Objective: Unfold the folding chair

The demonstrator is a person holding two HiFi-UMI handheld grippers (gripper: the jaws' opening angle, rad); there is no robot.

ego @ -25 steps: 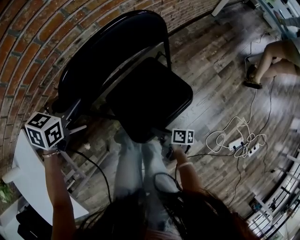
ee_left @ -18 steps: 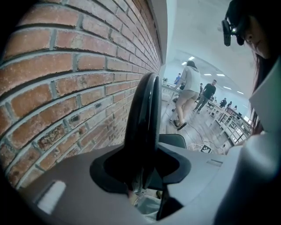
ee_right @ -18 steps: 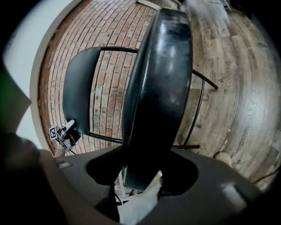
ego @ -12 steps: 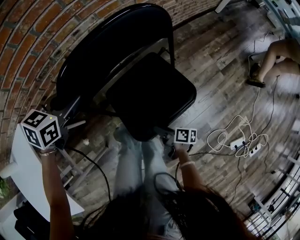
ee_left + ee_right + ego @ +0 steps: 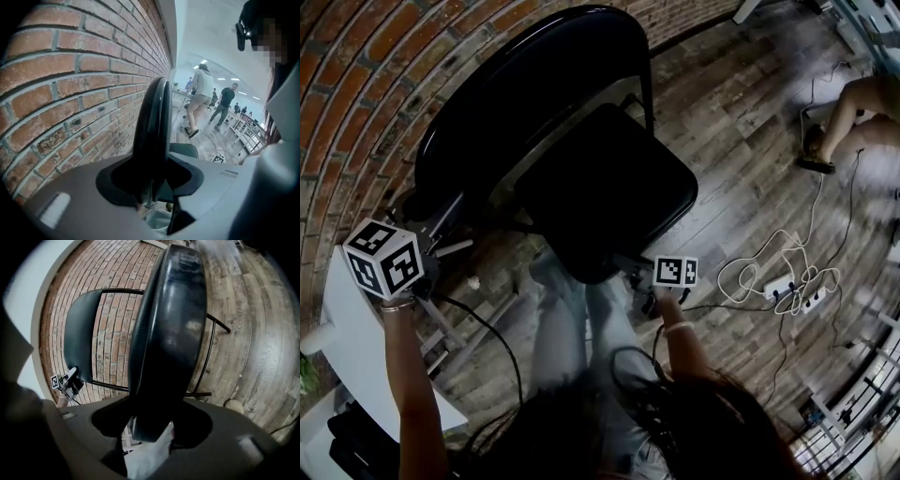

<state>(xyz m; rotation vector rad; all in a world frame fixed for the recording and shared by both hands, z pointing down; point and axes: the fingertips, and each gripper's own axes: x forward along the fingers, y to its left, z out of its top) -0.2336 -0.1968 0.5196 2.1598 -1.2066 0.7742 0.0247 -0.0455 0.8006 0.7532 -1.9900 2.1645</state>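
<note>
A black folding chair stands by the brick wall, its backrest [image 5: 534, 84] upright and its seat [image 5: 600, 187] swung out toward me. My left gripper [image 5: 431, 246] is shut on the backrest's left edge, which rises between the jaws as a dark curved blade [image 5: 152, 122] in the left gripper view. My right gripper [image 5: 636, 274] holds the seat's front edge. The padded seat [image 5: 168, 333] fills the gap between the jaws in the right gripper view. These jaws have just been opening a little, with the seat still between them. Behind it I see the backrest [image 5: 82, 338] and the left gripper [image 5: 68, 380].
A brick wall [image 5: 356, 75] runs behind the chair. A white piece of furniture [image 5: 347, 347] stands at my left. A power strip with coiled cables [image 5: 787, 281] lies on the wood floor at right. A seated person's legs [image 5: 853, 112] show top right. Other people [image 5: 201, 93] stand far off.
The seat has swung a little further out and down, and my right gripper has gone with it, down and to the right in the head view. The left gripper has stayed put.
</note>
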